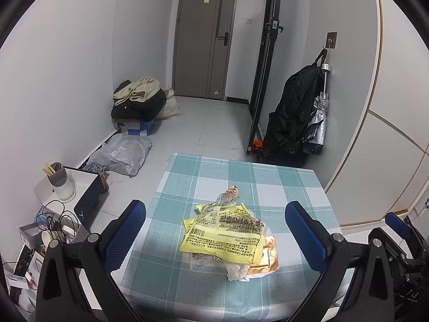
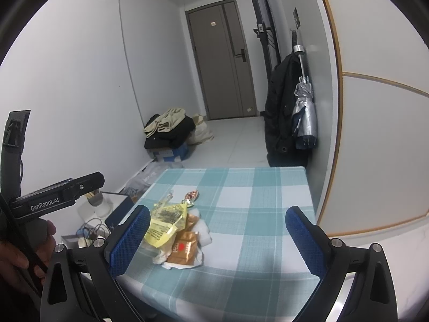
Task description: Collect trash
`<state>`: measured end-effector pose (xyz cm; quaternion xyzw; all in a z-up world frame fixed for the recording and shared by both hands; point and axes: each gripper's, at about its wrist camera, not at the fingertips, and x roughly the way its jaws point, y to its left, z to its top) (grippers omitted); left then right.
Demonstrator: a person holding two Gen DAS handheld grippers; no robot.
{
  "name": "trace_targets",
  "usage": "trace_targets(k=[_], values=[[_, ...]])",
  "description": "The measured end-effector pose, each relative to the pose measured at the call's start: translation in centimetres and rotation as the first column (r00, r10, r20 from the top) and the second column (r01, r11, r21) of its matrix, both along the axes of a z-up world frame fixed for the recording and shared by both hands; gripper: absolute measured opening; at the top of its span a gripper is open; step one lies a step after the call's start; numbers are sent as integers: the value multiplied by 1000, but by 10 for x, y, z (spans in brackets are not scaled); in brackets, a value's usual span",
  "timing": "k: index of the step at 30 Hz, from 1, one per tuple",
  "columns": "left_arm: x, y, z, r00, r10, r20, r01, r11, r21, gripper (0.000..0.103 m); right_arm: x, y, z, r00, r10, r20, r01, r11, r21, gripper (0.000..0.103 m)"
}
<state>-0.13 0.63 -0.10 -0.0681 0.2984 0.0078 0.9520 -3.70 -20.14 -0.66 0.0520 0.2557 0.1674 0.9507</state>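
A pile of trash lies on the teal checked tablecloth: a yellow printed plastic bag on top, a copper foil wrapper, crumpled white tissue and a clear candy wrapper. My left gripper is open, its blue pads either side of the pile and above it. In the right wrist view the same pile shows with the yellow bag and an orange-brown packet. My right gripper is open and empty, with the pile just inside its left finger.
The table stands against the right wall. Left of it on the floor are a white box with a cup of sticks, cables and clutter, a grey plastic bag and clothes on a box. A black coat and umbrella hang at the right.
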Motion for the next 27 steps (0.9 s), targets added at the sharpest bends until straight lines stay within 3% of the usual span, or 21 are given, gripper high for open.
trace_targets(k=[27], values=[[-1,-1,0,1000,-14,7,14,1000,-15,102,-1,0,2,1000,-1,4,1,1000,1,102]])
